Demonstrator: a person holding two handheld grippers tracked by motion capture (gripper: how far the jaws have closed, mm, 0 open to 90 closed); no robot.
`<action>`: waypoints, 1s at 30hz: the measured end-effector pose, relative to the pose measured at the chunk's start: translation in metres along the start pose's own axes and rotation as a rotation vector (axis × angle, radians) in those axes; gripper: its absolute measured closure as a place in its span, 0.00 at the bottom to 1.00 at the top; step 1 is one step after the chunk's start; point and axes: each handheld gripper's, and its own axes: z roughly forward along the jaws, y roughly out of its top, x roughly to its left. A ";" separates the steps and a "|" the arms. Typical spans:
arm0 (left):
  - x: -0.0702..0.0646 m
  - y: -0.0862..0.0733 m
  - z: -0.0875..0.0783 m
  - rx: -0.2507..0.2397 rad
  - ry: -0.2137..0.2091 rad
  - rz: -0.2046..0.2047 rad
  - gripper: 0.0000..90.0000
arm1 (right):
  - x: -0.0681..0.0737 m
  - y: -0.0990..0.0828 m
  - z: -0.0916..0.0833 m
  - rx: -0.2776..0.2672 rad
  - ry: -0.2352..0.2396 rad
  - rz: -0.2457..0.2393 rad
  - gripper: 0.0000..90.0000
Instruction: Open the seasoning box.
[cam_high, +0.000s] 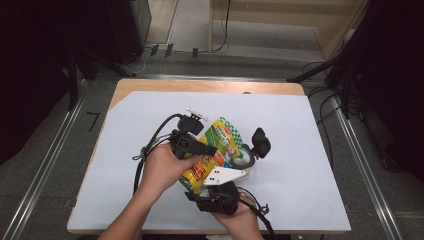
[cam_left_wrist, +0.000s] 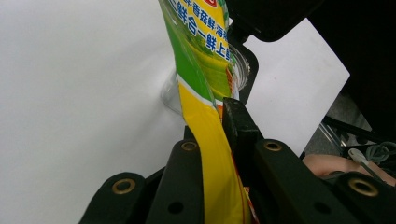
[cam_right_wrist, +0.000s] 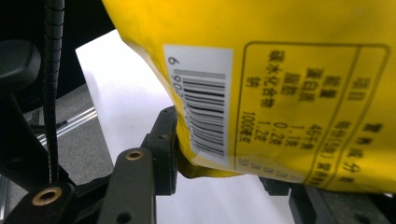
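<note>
Packet first: a glossy yellow-and-green plastic seasoning packet with red and blue print (cam_high: 216, 150) sits at the middle of the white paper sheet (cam_high: 305, 165) that covers the wooden table (cam_high: 200, 86), held up between my two tools; in the high view my left hand (cam_high: 162, 167) and the black body of my left gripper (cam_high: 202, 150) cover its left part, so its full outline is hard to make out; the left gripper view settles the grip, since there my two black jaws are pinched tight on the packet's yellow edge (cam_left_wrist: 210, 154), which runs upward out of the top of that picture; behind it stands a clear round plastic container (cam_left_wrist: 240, 63) in a black holder, mostly hidden by the packet; the high view shows that container (cam_high: 241, 156) just right of the packet, beside a black rounded part (cam_high: 260, 142); my right gripper (cam_high: 220, 181), with its grey plate, comes in from the bottom edge under my right hand (cam_high: 243, 215); in the right gripper view the packet's yellow back with barcode (cam_right_wrist: 280, 93) is cut off at top and right; the left jaw touches its lower corner, the other jaw is hidden beneath it, so I cannot tell whether that tool grips.
</note>
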 end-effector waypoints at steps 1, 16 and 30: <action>0.000 0.000 0.000 0.000 0.002 -0.001 0.96 | 0.000 0.000 0.000 0.002 -0.004 -0.003 0.64; 0.001 0.000 0.000 -0.012 0.011 -0.026 0.97 | 0.002 0.000 -0.004 0.001 -0.043 -0.007 0.61; 0.002 0.012 0.003 0.030 -0.061 -0.027 0.93 | -0.007 0.004 -0.008 -0.020 0.071 0.097 0.69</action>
